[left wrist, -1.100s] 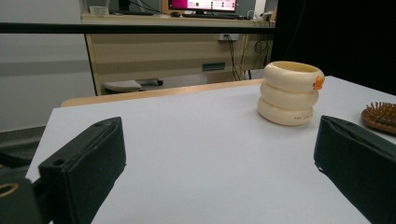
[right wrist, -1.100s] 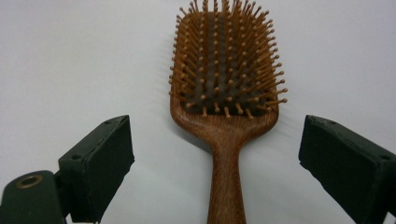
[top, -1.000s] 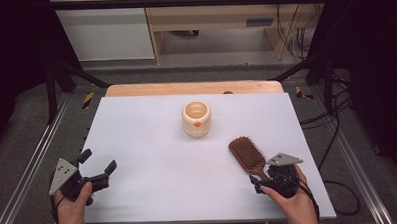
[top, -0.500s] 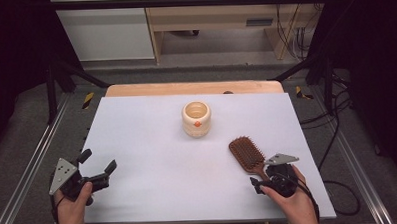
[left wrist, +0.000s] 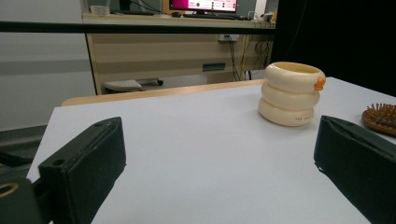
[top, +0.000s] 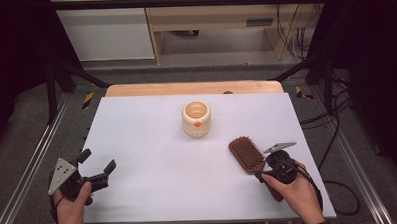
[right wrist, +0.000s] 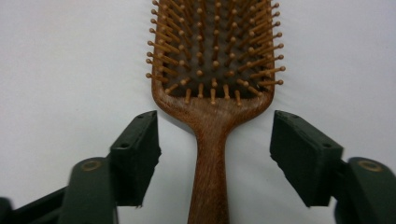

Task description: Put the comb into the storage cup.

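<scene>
While the jaws are straddling the brush without yet touching it, the moment is reading like this:

Step in hand: the person is closing the right gripper on the neck of the wooden paddle hairbrush — judging by the pose, a grasp ahead of a lift.

Right gripper state: its jaws have just been closing and are standing at a middling width, one on each side of the handle, with bare table showing between each pad and the wood; nothing is being gripped yet.

Hairbrush position: it is lying bristles up on the white table, toward the person's right, its head pointing away and to the left, its handle running back under the right hand.

Left gripper state: the left gripper is resting near the table's left edge with its jaws spread wide and holding nothing, well apart from the brush.

Other thing: a cream ribbed cup with a small orange knob is standing upright near the table's middle, apart from the brush.

Doing it well: the handle is sitting nearer the left pad than the right, so centring the gripper first should keep the brush from being nudged sideways. Closing on the narrow neck just below the head — squarely, pads flat on the wood — looks likely to stop the heavier head from swinging down when it is lifted.
</scene>
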`<state>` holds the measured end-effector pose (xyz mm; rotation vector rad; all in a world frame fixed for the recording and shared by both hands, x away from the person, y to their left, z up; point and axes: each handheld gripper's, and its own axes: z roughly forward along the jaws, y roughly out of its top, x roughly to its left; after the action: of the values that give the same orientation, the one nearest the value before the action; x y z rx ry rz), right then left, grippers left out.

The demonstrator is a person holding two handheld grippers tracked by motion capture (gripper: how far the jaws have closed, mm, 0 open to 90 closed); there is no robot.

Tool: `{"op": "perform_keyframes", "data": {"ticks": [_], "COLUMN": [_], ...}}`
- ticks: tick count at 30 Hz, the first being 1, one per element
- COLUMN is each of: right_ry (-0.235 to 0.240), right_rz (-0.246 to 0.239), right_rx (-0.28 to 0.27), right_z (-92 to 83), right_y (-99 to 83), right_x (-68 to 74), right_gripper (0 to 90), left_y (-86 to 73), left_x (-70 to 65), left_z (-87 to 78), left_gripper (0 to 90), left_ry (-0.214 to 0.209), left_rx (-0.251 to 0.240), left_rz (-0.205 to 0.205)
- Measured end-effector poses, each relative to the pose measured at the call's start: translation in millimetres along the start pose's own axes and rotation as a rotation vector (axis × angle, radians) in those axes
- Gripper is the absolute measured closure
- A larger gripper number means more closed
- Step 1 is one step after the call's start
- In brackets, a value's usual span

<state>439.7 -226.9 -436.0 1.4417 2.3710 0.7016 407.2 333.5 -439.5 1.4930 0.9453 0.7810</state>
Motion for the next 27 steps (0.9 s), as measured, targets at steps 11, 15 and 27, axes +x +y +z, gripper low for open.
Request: {"op": "perform_keyframes", "data": {"ticks": [11, 15, 27], "right_ry": [0.036, 0.033, 0.016], "right_rz": [0.0, -0.006, -0.02], "right_rx": [0.053, 0.062, 0.101], "right_z": [11.3, 12.6, 17.5], "right_y": [-7.5, -7.8, -6.9], "right_x": [-1.2, -1.0, 1.5], "right_gripper": [52.9, 55.9, 61.4], "left_y": [-0.3, -0.2, -0.1], "left_x": [0.1, -0.2, -0.3], "left_z": [0.2, 0.3, 0.4], "left_gripper": [2.2, 2.3, 2.3], "left_ry": [0.001, 0.0, 0.0], "left_rx": [0.004, 0.004, 0.003], "left_rz": [0.004, 0.005, 0.006]}}
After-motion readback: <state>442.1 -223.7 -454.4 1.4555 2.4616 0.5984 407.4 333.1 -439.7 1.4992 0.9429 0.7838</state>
